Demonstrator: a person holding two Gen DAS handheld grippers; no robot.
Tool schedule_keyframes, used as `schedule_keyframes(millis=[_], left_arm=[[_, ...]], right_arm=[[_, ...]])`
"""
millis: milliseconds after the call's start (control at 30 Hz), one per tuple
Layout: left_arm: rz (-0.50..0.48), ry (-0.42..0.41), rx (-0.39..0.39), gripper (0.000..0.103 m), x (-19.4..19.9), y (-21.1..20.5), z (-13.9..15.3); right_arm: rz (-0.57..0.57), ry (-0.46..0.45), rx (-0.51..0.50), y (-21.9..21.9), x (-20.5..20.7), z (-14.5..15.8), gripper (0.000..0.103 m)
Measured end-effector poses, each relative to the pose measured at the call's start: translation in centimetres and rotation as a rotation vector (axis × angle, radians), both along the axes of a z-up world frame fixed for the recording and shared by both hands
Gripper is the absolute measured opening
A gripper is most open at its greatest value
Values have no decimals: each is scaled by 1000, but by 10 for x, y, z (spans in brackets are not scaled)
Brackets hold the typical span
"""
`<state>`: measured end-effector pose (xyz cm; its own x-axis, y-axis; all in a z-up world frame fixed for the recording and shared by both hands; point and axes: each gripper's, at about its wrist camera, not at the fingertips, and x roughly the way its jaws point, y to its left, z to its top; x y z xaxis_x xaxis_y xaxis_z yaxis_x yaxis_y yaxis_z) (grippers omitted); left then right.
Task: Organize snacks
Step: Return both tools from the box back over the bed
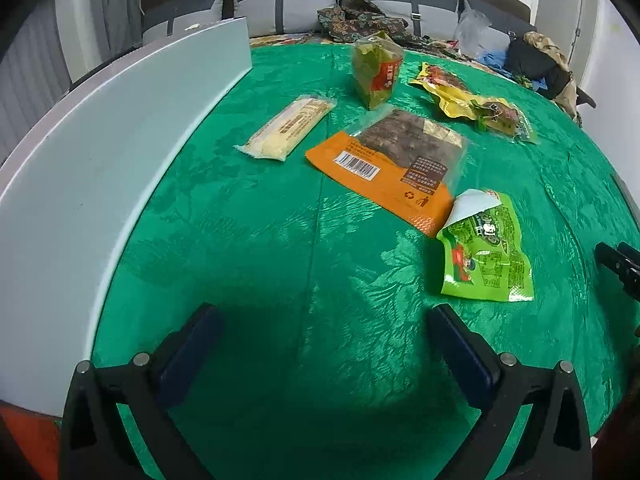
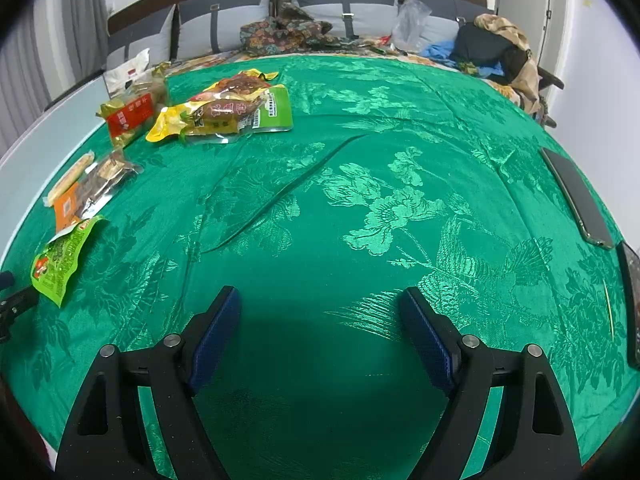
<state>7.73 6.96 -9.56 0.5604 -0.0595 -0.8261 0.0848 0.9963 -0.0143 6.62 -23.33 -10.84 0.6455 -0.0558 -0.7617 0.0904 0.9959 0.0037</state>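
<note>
Several snack packets lie on a green patterned tablecloth (image 1: 280, 240). In the left wrist view: a pale cream packet (image 1: 286, 128), an orange packet with a clear window (image 1: 392, 160), a bright green packet (image 1: 486, 256), an upright green-and-red bag (image 1: 376, 72) and a yellow packet (image 1: 468, 98). My left gripper (image 1: 324, 328) is open and empty, hovering in front of them. My right gripper (image 2: 320, 320) is open and empty over bare cloth; the same packets lie to its far left, with the green packet (image 2: 60, 256) nearest.
A white box wall (image 1: 100, 160) curves along the table's left side. Two dark phones (image 2: 576, 196) lie at the right edge in the right wrist view. A sofa with clothes and bags (image 2: 492, 48) stands behind the table.
</note>
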Motion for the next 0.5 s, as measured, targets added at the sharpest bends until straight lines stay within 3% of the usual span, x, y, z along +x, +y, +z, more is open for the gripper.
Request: schedule_keyframes(millis=[167,500], left_arm=[[1,-23,-74,103,-11,18,5],[3,-46,8,103,-11,26,10]], right_arm=[[0,0,0,0,0,0,85],[-18,32,-1,3,0,4,85]])
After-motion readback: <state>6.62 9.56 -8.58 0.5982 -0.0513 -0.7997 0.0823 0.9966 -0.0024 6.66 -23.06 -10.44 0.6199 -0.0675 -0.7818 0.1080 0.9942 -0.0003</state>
